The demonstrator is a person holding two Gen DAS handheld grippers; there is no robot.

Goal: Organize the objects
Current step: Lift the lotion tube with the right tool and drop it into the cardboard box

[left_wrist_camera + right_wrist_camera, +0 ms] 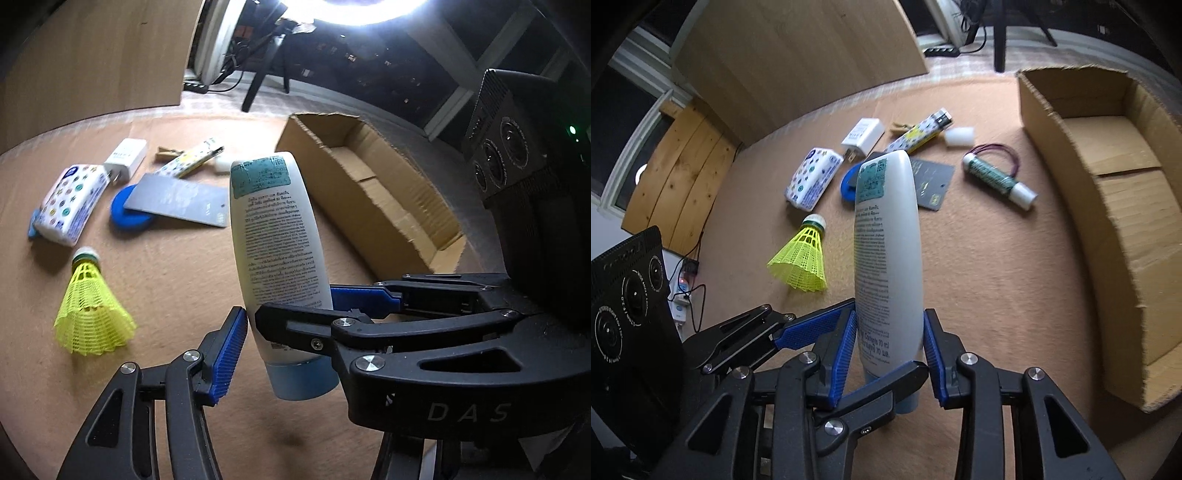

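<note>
A white lotion bottle (275, 236) with a blue cap hangs cap-down above the tan table; it also shows in the right wrist view (888, 251). My right gripper (890, 350) is shut on the bottle near the cap. My left gripper (288, 317) stands around the same bottle with its blue pads wide apart, one pad (229, 354) just left of it. An open cardboard box (373, 192) lies to the right, empty; it also shows in the right wrist view (1108, 206).
On the table lie a yellow shuttlecock (803, 258), a tissue pack (812, 177), a white charger (862, 138), a patterned lighter (921, 133), a grey card (932, 182) over a blue disc (129, 218), a white block (958, 136) and a green-wrapped tube (995, 177).
</note>
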